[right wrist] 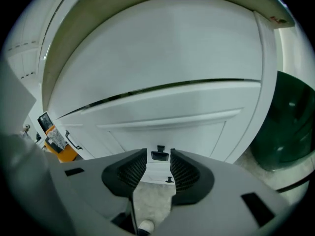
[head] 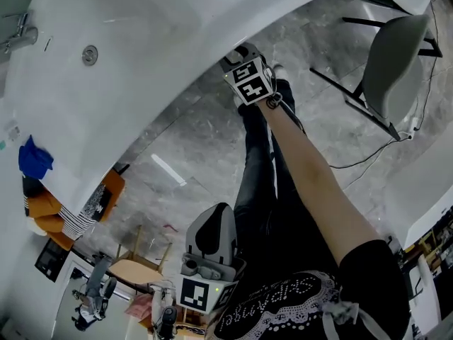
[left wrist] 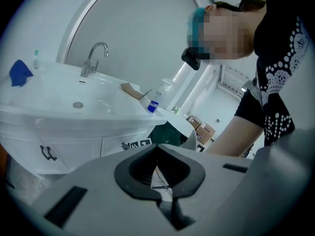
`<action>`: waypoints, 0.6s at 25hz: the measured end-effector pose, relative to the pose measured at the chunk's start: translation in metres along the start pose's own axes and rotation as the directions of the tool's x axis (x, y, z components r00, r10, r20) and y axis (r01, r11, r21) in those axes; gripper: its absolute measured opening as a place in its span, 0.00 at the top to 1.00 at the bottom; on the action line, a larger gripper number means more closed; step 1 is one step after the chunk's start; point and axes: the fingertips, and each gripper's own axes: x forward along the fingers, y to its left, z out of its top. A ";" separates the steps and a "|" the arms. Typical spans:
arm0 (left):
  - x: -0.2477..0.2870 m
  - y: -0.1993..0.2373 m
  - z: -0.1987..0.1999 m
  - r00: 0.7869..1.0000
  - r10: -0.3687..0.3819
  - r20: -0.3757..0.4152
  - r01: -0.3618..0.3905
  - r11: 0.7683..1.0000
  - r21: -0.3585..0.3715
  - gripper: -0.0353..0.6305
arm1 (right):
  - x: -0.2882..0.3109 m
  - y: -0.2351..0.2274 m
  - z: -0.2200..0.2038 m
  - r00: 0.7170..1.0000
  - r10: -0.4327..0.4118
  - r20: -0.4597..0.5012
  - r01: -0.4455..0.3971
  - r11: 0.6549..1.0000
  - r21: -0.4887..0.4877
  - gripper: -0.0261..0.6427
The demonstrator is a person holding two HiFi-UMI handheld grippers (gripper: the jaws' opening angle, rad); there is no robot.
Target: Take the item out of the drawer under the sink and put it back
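Two grippers near the sink cabinet (right wrist: 162,107).
The right gripper (right wrist: 158,156) is released, a dark handle (right wrist: 158,155) just beyond its jaws; the left gripper (left wrist: 157,147) is clenched on nothing.

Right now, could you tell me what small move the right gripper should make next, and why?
Probably ease the right gripper forward onto the small dark handle and close on it: its jaws stand apart, the handle sits framed between their tips, and the white cabinet front under the sink looks shut.
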 end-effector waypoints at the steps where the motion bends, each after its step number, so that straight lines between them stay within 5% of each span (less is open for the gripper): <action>1: 0.000 0.001 -0.001 1.000 0.002 -0.004 -0.002 1.000 -0.006 0.94 | 0.003 0.000 -0.001 1.000 -0.001 -0.003 0.001 1.000 -0.004 0.76; 15: 0.013 0.010 0.005 1.000 0.022 -0.002 -0.022 0.997 -0.070 0.94 | 0.032 -0.002 -0.005 1.000 0.028 0.010 -0.029 0.997 0.071 0.76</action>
